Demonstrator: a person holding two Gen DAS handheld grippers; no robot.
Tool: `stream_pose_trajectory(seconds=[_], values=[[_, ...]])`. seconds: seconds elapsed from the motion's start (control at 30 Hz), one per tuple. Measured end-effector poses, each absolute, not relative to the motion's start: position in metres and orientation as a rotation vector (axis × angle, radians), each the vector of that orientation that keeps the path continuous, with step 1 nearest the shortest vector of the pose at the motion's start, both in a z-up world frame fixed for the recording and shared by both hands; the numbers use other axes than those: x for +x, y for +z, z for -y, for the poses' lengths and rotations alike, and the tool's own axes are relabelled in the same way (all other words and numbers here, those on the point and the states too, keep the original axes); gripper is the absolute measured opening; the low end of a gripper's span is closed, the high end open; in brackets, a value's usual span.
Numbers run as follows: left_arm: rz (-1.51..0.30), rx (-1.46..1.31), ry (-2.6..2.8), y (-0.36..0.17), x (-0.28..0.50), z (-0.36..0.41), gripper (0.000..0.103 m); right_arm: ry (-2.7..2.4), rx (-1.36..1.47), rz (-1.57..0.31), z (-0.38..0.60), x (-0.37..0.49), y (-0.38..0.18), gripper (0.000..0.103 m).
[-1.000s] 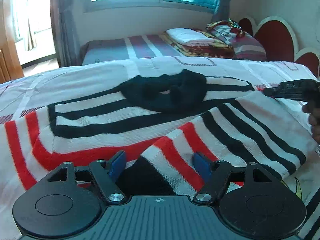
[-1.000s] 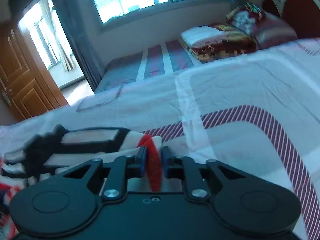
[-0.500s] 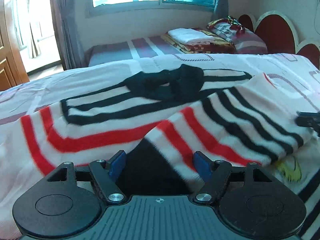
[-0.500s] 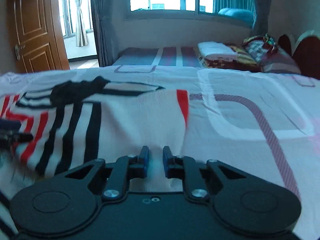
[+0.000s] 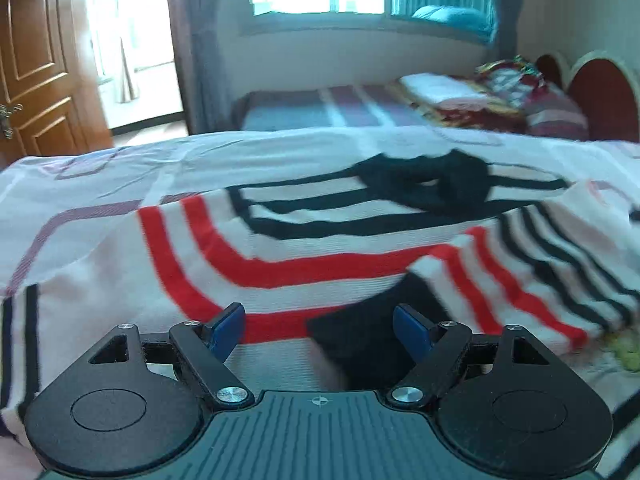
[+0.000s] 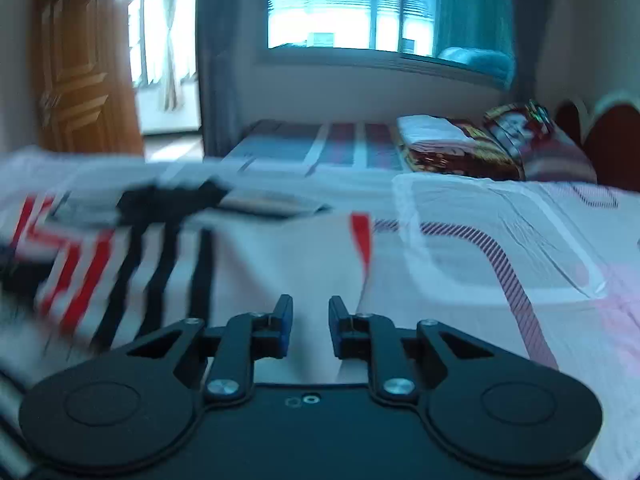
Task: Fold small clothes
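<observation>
A small white sweater (image 5: 320,248) with red and black stripes and a black collar lies flat on the bed. Its right sleeve (image 5: 520,272) is folded across the body, with the black cuff near me. My left gripper (image 5: 319,324) is open and empty, just above the cuff and hem. In the right wrist view the sweater (image 6: 248,264) lies ahead and to the left, blurred. My right gripper (image 6: 310,320) is open a little, empty, at the sweater's near right edge.
The sweater lies on a white bedsheet (image 6: 500,248) with purple striped lines. A second bed (image 5: 340,108) with folded blankets and pillows (image 5: 480,100) stands behind, under a window. A wooden door (image 5: 36,68) is at the left. Red headboards (image 5: 600,96) are at the right.
My right gripper has let go of the sleeve edge, opened a little and drawn back. The sleeve now lies folded across the body. My left gripper has shifted left, staying open.
</observation>
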State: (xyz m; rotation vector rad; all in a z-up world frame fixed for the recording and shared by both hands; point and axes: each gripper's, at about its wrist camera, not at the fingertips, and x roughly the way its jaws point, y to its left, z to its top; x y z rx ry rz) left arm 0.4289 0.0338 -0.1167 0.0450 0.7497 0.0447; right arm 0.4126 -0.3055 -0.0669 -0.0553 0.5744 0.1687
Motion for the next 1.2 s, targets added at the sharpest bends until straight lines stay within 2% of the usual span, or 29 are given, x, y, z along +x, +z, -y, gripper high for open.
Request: stream_pose_trajectory(seconds=[0.07,0.17,0.2,0.23,0.27,0.3,0.47,0.7,0.83,1.0,1.03,1.07,1.2], values=[[-0.782,0.047,0.048,-0.124,0.433,-0.034,0.081,0.195,-0.028,-0.561,0.310,0.441,-0.073,0.024],[-0.773,0.035,0.046,-0.127,0.431,-0.037,0.081,0.180,-0.016,-0.616,0.312,0.482,-0.089,0.019],[-0.775,0.036,0.048,-0.127,0.430,-0.038,0.081,0.128,0.001,-0.658,0.317,0.494,-0.095,0.020],[-0.777,0.042,0.054,-0.125,0.428,-0.040,0.081,0.080,0.029,-0.661,0.325,0.499,-0.096,0.026],[-0.770,0.046,0.066,-0.122,0.423,-0.043,0.081,0.044,0.063,-0.670,0.329,0.499,-0.094,0.028],[-0.752,0.045,0.078,-0.118,0.415,-0.047,0.081,0.045,0.094,-0.666,0.332,0.494,-0.088,0.023],[-0.700,-0.075,0.145,-0.109,0.357,-0.097,0.081,0.162,0.043,-0.578,0.318,0.416,-0.067,0.026],[-0.658,-0.503,0.335,-0.128,0.268,-0.216,0.081,0.198,0.099,-0.634,0.307,0.320,-0.065,0.027],[-0.526,-0.820,0.437,-0.143,0.238,-0.280,0.081,0.184,0.132,-0.656,0.290,0.301,-0.060,0.027],[-0.412,-1.021,0.484,-0.157,0.236,-0.327,0.080,0.211,0.114,-0.673,0.265,0.292,-0.051,0.029],[-0.397,-1.038,0.482,-0.159,0.239,-0.334,0.080,0.220,0.115,-0.666,0.262,0.292,-0.048,0.029],[-0.396,-1.038,0.489,-0.160,0.241,-0.340,0.073,0.226,0.118,-0.659,0.258,0.291,-0.045,0.029],[-0.394,-1.019,0.523,-0.166,0.249,-0.354,0.055,0.242,0.149,-0.648,0.258,0.300,-0.042,0.030]])
